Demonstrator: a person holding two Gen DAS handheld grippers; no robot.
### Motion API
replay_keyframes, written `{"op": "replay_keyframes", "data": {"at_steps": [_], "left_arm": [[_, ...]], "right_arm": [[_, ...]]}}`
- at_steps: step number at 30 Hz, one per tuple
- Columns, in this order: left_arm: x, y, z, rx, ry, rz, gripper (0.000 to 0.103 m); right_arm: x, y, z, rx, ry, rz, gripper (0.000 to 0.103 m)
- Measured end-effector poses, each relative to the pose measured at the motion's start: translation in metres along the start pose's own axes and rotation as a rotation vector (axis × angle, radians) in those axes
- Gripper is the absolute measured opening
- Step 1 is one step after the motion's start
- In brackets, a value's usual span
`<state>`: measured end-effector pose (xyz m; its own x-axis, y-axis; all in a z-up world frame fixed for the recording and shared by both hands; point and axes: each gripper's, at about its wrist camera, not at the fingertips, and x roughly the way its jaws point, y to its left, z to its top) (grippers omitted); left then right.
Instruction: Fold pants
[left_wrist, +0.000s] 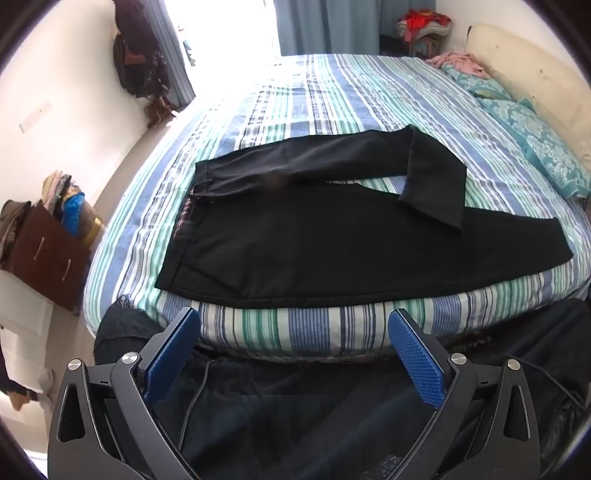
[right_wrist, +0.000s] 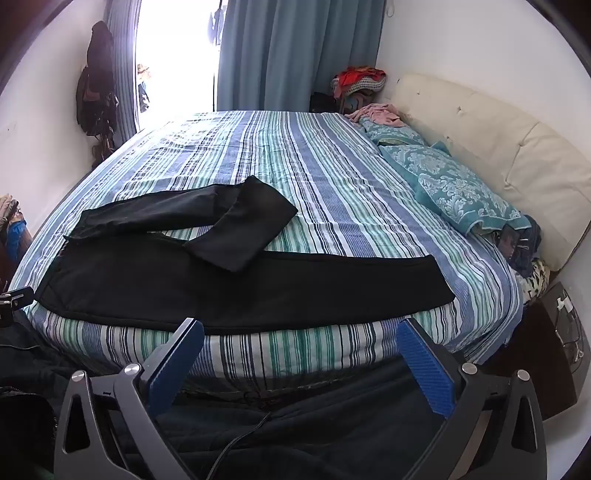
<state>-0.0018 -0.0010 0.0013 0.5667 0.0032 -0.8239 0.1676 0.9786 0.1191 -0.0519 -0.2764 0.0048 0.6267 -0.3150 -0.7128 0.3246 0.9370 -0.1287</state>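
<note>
Black pants (left_wrist: 295, 243) lie spread near the front edge of a striped bed (left_wrist: 332, 96), waistband to the left. The near leg runs straight to the right; the far leg is bent, its lower part folded back toward me. My left gripper (left_wrist: 295, 321) hovers open just short of the bed's front edge, nothing between its blue pads (left_wrist: 417, 365). In the right wrist view the same pants (right_wrist: 147, 280) lie ahead and to the left. My right gripper (right_wrist: 303, 332) is open too, below the mattress edge, apart from the cloth.
Teal patterned pillows (right_wrist: 458, 192) and a cream headboard (right_wrist: 498, 147) line the bed's right side. A brown drawer unit (left_wrist: 48, 258) with piled clothes stands left of the bed. Blue curtains (right_wrist: 295, 55) and a bright window are behind. A dark cabinet (right_wrist: 554, 350) sits at the right.
</note>
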Motion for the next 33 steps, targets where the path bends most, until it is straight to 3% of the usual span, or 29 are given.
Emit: {"op": "replay_keyframes", "data": {"at_steps": [3,5,16,20,33], "left_arm": [[0.002,0.003,-0.001,-0.008,0.014,-0.036,0.102],[0.002,-0.005,-0.004,0.013,0.012,-0.012,0.102],[-0.003,-0.009,-0.009,0.012,0.028,-0.051,0.102],[-0.005,-0.010,-0.010,0.012,0.028,-0.069,0.102],[-0.007,-0.015,-0.009,0.042,0.020,-0.060,0.102]], "right_arm": [[0.002,-0.002,0.002,0.009,0.008,0.003,0.103],[0.003,0.002,-0.001,-0.013,-0.004,-0.007,0.103],[0.002,0.016,-0.002,-0.061,0.011,-0.008,0.103],[-0.003,0.014,-0.004,-0.051,0.008,0.031,0.103],[-0.003,0.011,-0.005,-0.022,0.019,0.049,0.103]]}}
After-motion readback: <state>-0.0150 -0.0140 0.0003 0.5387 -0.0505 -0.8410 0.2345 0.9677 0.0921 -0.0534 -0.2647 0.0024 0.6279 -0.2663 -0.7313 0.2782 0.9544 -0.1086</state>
